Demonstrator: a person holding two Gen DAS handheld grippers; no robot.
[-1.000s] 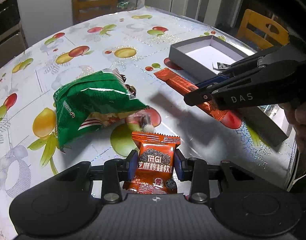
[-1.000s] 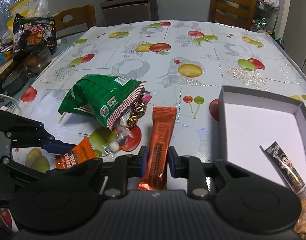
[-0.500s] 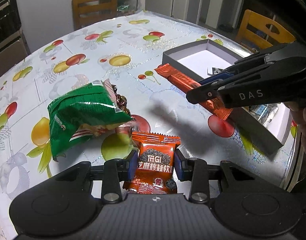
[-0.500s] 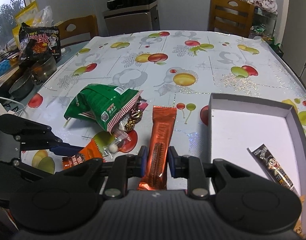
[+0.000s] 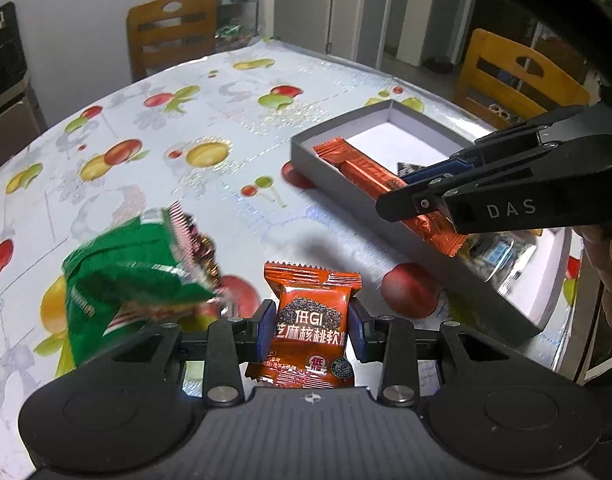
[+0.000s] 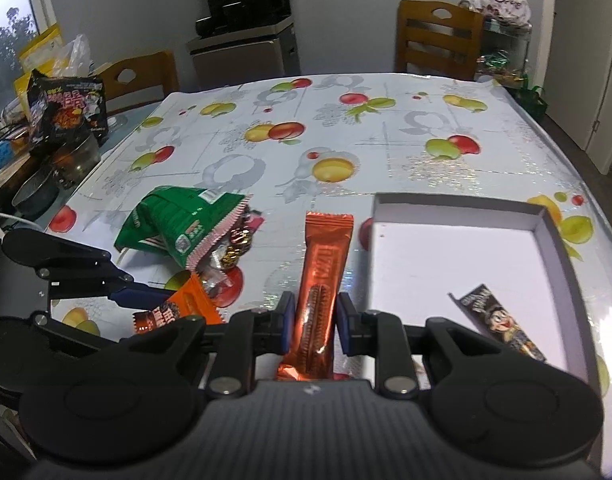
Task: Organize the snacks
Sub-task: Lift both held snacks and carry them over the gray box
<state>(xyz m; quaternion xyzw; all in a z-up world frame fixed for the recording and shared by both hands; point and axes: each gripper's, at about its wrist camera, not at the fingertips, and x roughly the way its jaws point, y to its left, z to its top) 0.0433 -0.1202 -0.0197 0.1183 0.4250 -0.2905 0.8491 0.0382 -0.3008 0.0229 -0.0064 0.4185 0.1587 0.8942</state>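
L tool point(image 5: 310, 330) – clamps sesame pack point(image 5: 311, 338) | R tool point(image 6: 313, 326) – clamps orange bar point(image 6: 319, 280)

Both grippers now sit nearer the grey box point(image 5: 409, 216) than a second ago. In the left wrist view, the long orange bar point(image 5: 385, 184) held in the right gripper point(image 5: 389, 204), which earlier hung over the tablecloth in front of the box's near wall, now crosses that wall, its far end above the white interior. In the right wrist view the box point(image 6: 545, 220) has slid leftward toward the right gripper point(image 6: 313, 322), and the black sachet point(image 6: 497, 324) inside it appears closer in. From the left gripper point(image 5: 311, 330), the green bag point(image 5: 130, 280) has dropped lower and further left in frame and is blurred.
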